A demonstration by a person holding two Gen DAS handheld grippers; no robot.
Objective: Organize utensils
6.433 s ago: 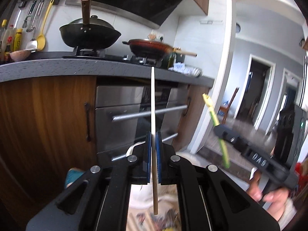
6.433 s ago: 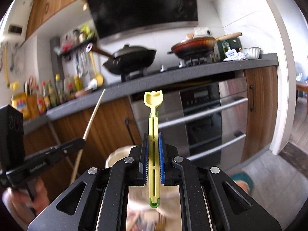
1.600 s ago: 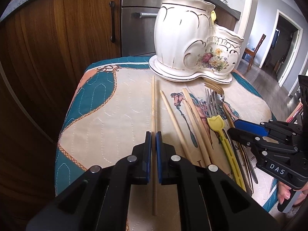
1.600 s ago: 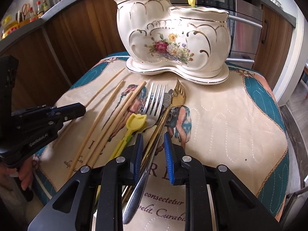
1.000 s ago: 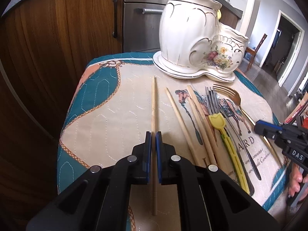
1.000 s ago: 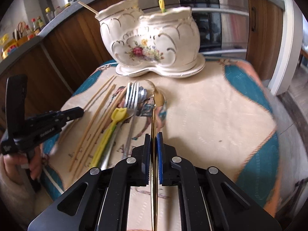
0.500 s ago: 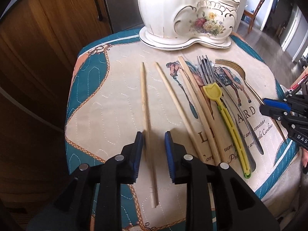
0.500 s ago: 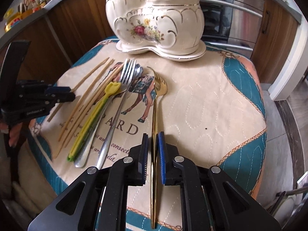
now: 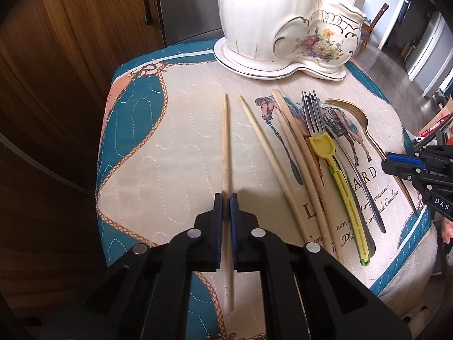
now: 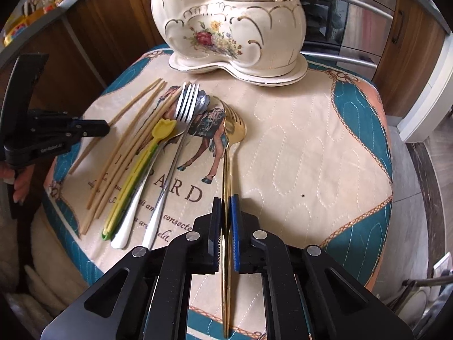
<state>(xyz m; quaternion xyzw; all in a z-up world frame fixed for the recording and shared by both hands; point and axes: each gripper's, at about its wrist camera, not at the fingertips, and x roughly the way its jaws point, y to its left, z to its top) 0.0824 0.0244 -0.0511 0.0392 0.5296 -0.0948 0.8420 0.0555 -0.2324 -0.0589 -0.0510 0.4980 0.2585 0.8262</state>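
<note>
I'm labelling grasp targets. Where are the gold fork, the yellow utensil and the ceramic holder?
gold fork [image 10: 232, 130]: right wrist view, on its head.
yellow utensil [image 10: 163, 129]: right wrist view, tulip-shaped tip.
ceramic holder [image 10: 249, 19]: right wrist view, front wall.

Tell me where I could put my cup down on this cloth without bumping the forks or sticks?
Bare cloth lies to the right of the gold fork, out to the teal border. A second patch lies left of the lone chopstick. The middle is crowded: chopsticks, yellow utensil, silver fork. The ceramic holder fills the back.
</note>
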